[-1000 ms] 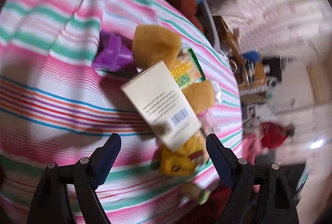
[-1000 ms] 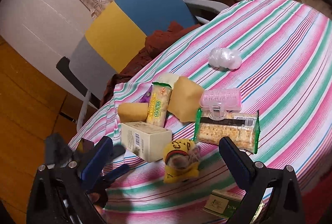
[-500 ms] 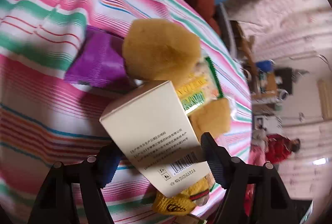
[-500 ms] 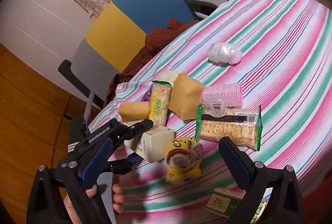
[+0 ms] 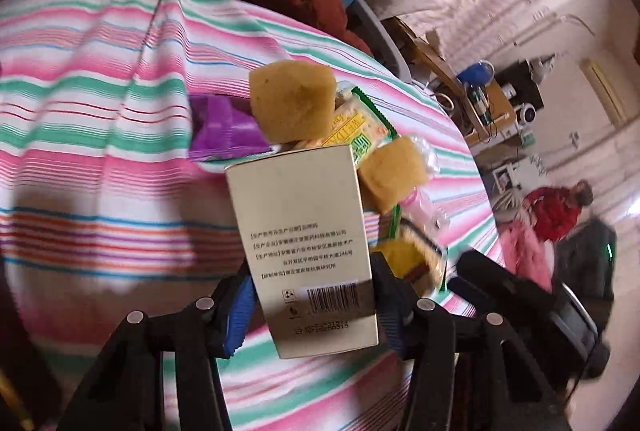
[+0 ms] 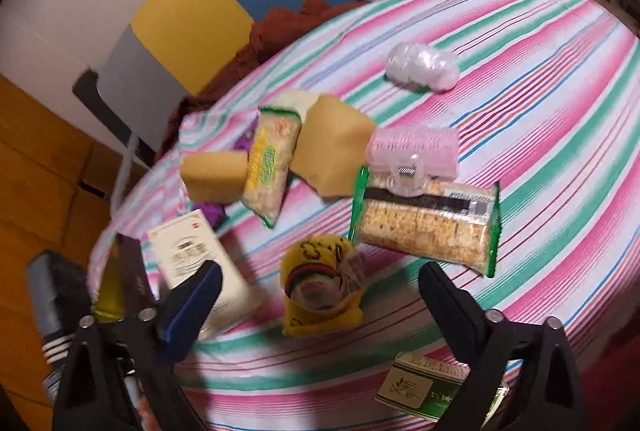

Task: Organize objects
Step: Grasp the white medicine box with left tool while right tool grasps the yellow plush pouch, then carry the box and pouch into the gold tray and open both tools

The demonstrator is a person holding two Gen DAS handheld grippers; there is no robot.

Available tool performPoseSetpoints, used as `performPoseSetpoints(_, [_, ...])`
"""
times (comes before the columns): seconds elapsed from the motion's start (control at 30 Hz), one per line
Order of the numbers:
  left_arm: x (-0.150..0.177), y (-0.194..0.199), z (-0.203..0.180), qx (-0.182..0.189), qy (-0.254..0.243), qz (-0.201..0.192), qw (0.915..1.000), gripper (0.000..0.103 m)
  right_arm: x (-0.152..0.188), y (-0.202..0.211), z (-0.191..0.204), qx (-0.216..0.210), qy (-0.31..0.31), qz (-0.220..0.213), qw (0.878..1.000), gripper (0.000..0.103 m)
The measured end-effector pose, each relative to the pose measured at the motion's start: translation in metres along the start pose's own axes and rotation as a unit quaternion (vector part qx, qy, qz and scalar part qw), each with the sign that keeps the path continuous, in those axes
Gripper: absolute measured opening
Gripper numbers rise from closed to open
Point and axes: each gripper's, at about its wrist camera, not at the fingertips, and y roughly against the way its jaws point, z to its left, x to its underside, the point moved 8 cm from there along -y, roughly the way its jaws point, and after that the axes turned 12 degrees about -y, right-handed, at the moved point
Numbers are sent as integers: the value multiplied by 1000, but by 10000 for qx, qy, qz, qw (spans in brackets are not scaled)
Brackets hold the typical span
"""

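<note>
Left tongs (image 5: 312,305) have clenched the box (image 5: 306,231), long axis pointing forward; right tongs (image 6: 320,295) released.

Two fisheye wrist views, close over the striped table (image 5: 100,135), sharing the snack pile from opposite sides.

Cream box (image 5: 304,231): barcode at 6 o'clock, small Chinese print above, number ending 250315 below; other packets illegible.

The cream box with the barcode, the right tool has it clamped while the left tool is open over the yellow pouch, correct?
No, sides are swapped. The left tool clamps the cream box, per the left wrist view; the right tool is open over the yellow pouch.
</note>
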Motion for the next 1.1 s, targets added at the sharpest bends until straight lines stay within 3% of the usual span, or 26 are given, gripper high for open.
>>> performPoseSetpoints(0.23, [8, 37, -10, -355, -870, -290, 9951, 50, 16, -34, 8, 703, 667, 357, 9947, 71])
performPoseSetpoints(0.3, [12, 41, -9, -451, -1052, -300, 9930, 50, 22, -44, 6, 991, 862, 493, 9901, 48])
performPoseSetpoints(0.4, [17, 48, -10, -414, -1077, -369, 9926, 50, 24, -45, 9, 1097, 1135, 429, 9865, 37])
performPoseSetpoints(0.53, [20, 65, -10, -511, -1178, -542, 9902, 50, 25, -40, 13, 980, 1237, 344, 9869, 35])
performPoseSetpoints(0.77, [25, 115, 14, -752, -975, -950, 9878, 50, 31, -19, 40, 388, 1495, 131, 9879, 35])
performPoseSetpoints(0.93, [25, 160, 51, -1080, -640, -1309, 9834, 50, 54, -8, 103, -108, 1855, 93, 9825, 35])
performPoseSetpoints(1.1, [24, 212, 107, -1681, -307, -1655, 9713, 50, 93, -8, 179, -661, 2471, 262, 9664, 35])
